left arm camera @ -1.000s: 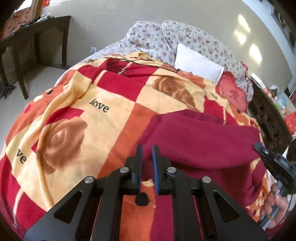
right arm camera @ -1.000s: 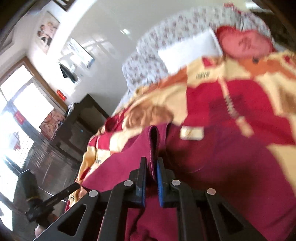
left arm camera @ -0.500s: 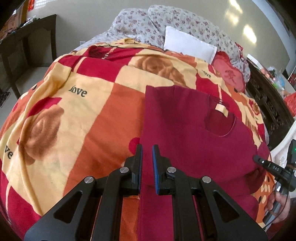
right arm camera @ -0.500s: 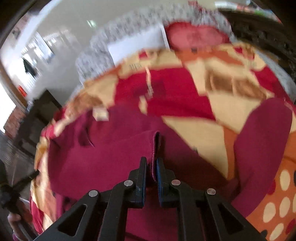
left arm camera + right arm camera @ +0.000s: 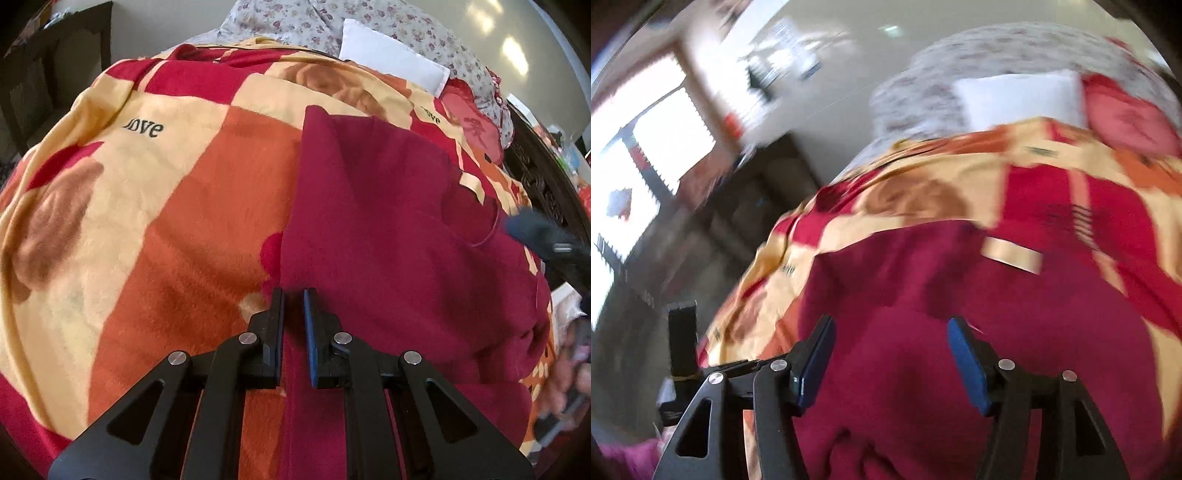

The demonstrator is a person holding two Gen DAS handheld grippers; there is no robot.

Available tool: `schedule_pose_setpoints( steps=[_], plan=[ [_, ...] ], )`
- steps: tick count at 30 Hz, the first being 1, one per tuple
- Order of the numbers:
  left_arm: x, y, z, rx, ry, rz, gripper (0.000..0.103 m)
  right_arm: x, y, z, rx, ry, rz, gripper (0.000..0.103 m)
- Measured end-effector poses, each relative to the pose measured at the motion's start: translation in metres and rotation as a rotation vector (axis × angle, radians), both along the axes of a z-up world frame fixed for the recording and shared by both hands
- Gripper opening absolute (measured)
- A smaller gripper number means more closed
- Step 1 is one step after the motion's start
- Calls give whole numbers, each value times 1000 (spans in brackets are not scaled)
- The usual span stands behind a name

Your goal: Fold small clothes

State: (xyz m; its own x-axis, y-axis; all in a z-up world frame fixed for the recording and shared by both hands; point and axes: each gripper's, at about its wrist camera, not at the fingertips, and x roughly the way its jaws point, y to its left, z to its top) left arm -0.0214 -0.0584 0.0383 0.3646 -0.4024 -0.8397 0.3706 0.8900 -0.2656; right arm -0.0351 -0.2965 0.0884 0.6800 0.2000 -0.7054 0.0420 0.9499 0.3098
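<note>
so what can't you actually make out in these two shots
- Left wrist view: the near hem of the dark red knit top is hidden behind the left gripper.
- Left wrist view: the right gripper and the hand are blurred and cut by the edge.
- Right wrist view: motion blur smears the red and cream rose-print blanket; its lettering is unreadable.

A bed [image 5: 258,33] carries a rose-patterned blanket [image 5: 147,206]; a maroon garment [image 5: 388,229] lies spread on its right half, floral pillows [image 5: 369,22] and a white pillow [image 5: 391,66] at the far end.
</note>
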Motion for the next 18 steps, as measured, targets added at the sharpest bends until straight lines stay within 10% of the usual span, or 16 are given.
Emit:
schedule_pose_setpoints(
  steps=[9, 14, 18],
  plan=[
    [8, 4, -4, -20, 6, -5, 9, 56, 24, -57, -120, 166, 213, 55],
    [10, 3, -3, -25, 10, 3, 9, 52, 31, -66, -239, 177, 206, 6],
    [11, 9, 7, -44, -5, 23, 9, 44, 28, -49, -310, 126, 163, 3]
  ],
)
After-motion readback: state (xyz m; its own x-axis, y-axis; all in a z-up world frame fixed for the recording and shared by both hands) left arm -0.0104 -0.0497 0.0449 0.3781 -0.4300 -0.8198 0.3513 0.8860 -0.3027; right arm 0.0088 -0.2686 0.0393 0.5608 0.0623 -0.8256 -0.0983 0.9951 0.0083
